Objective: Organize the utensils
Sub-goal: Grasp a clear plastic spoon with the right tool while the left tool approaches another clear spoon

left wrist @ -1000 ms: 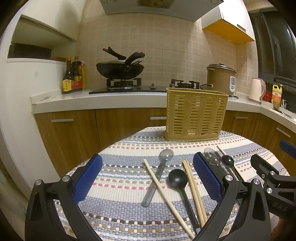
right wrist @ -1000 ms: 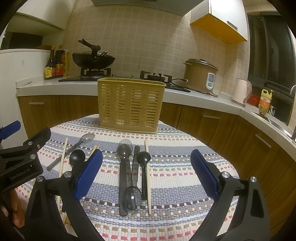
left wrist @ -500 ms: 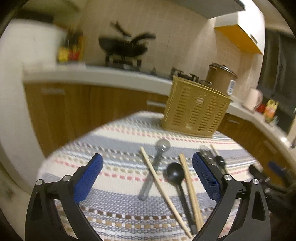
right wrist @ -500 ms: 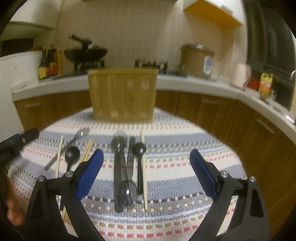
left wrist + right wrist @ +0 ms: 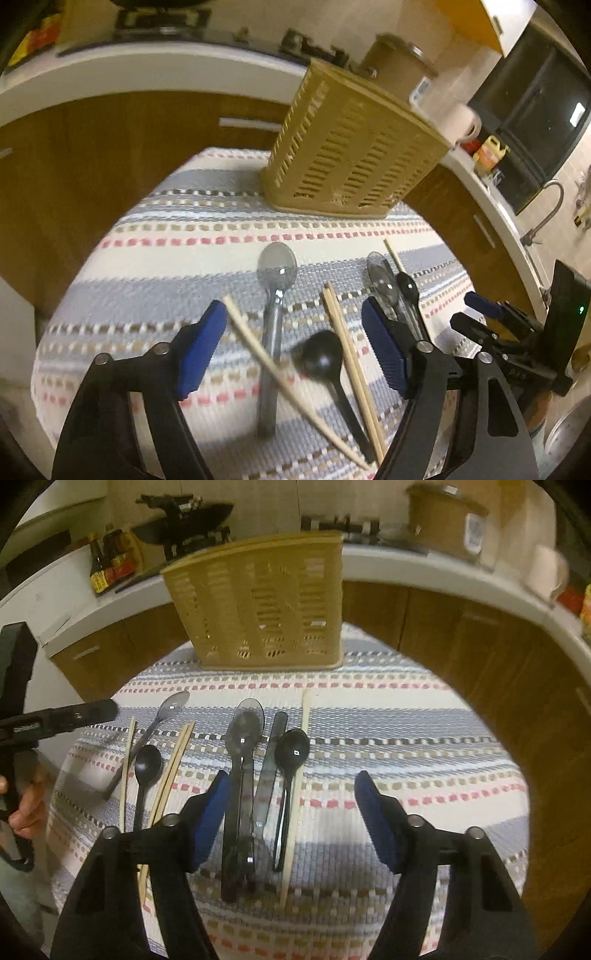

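A tan slotted utensil basket [image 5: 354, 155] [image 5: 258, 605] stands at the far side of a striped cloth. My left gripper [image 5: 293, 343] is open and empty, above a clear grey spoon [image 5: 275, 295], a black spoon [image 5: 321, 354], a single chopstick [image 5: 273, 369] and a chopstick pair [image 5: 351, 358]. My right gripper [image 5: 291, 819] is open and empty, above a clear spoon [image 5: 242, 746], a clear knife [image 5: 269, 768], a black spoon [image 5: 291, 757] and a chopstick [image 5: 297, 794]. The left group also shows at the left in the right wrist view: a black spoon [image 5: 146, 771] and chopsticks [image 5: 173, 764].
The striped cloth [image 5: 406, 746] covers a round table with its edge near on all sides. Wooden cabinets and a white counter [image 5: 424, 572] run behind, with a rice cooker [image 5: 443, 520], a wok on a stove [image 5: 184, 513] and bottles [image 5: 107, 565].
Both grippers have tilted downward and moved in closer over the utensils. Both stay open and hold nothing. The utensils and basket have not moved.
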Demonstrator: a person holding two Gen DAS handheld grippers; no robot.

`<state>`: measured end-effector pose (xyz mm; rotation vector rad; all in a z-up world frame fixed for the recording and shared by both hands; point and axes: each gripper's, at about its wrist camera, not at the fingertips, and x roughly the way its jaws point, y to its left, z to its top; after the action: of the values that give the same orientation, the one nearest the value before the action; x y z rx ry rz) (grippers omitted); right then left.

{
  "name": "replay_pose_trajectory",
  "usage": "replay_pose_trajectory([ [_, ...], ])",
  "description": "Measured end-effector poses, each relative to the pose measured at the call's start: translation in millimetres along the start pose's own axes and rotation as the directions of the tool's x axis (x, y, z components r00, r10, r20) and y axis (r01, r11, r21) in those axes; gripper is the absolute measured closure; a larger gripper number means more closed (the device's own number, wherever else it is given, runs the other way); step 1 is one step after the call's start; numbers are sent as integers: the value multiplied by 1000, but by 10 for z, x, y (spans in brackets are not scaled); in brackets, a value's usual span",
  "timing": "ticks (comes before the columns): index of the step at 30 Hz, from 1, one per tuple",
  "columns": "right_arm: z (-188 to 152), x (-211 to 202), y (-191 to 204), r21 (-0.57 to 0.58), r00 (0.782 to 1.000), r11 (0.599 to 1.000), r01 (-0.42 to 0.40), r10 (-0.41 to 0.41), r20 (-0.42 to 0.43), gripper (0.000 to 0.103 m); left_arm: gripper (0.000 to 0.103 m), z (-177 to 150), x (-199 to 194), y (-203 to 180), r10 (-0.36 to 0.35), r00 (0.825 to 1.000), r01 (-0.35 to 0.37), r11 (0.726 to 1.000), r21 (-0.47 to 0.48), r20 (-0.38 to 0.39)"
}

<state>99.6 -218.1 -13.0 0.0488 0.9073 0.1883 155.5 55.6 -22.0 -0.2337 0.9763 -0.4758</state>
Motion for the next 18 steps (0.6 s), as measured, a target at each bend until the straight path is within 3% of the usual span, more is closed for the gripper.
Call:
replay_pose_trajectory([
  [6, 380, 272, 80, 28, 988, 991, -130, 132, -78, 44, 44, 279, 426, 176, -8, 993, 3, 999, -44, -117],
  [12, 599, 595, 194, 45, 979, 991, -130, 135, -151, 53, 45, 386, 619, 166, 53, 990, -57, 998, -26, -133],
  [18, 677, 755, 201, 60, 972, 990, -128, 137, -188, 53, 45, 418, 680, 48, 88, 986, -86, 996, 22, -143],
])
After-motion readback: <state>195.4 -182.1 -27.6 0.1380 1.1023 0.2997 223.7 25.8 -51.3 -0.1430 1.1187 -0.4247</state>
